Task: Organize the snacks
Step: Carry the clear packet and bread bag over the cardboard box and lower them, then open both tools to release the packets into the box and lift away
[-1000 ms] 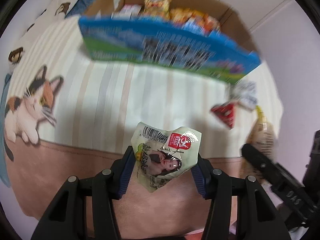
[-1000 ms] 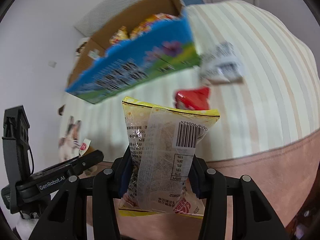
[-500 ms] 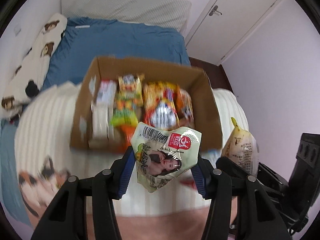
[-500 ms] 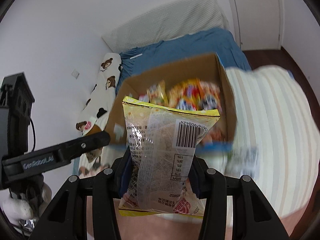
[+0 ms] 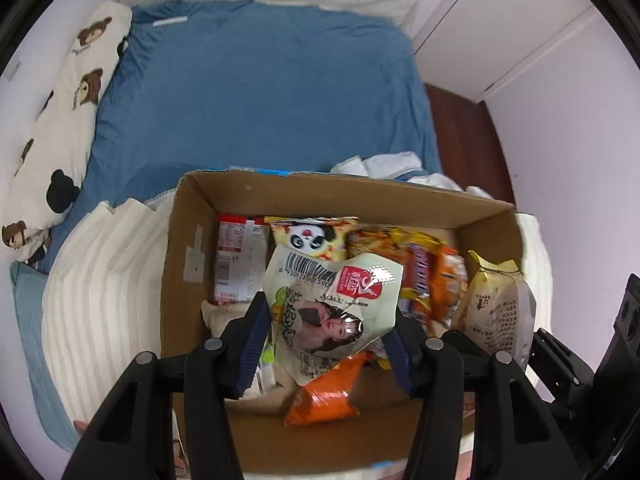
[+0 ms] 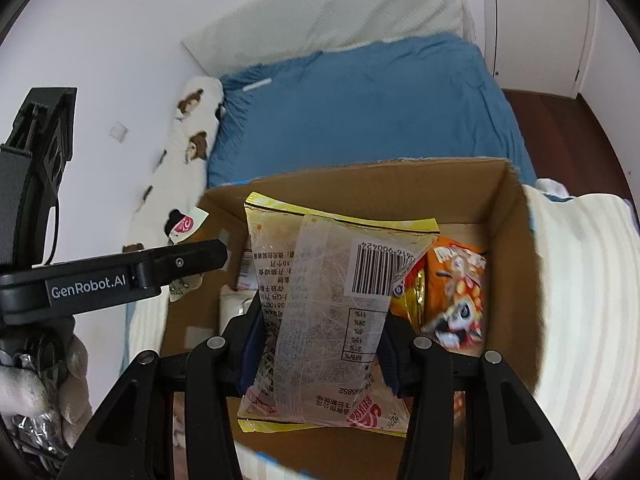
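The cardboard box's (image 5: pixel 188 248) near wall is cut off behind both tools. Inside lie a panda packet (image 5: pixel 310 238) at 12 o'clock and orange bags. The left gripper (image 5: pixel 326 344) clamps a pale green pouch (image 5: pixel 332 308); the right gripper (image 6: pixel 320 352) clamps a yellow-edged packet (image 6: pixel 320 300), both over the box.

Pale green snack pouch (image 5: pixel 334 312), portrait print and barcode, crumpled, upright above open cardboard box (image 5: pixel 192 240). Yellow-edged clear packet (image 6: pixel 324 320), barcode side visible, upright above same box. Box holds panda-print bag (image 5: pixel 314 238), orange packets (image 5: pixel 450 284), red-white carton (image 5: pixel 236 260)
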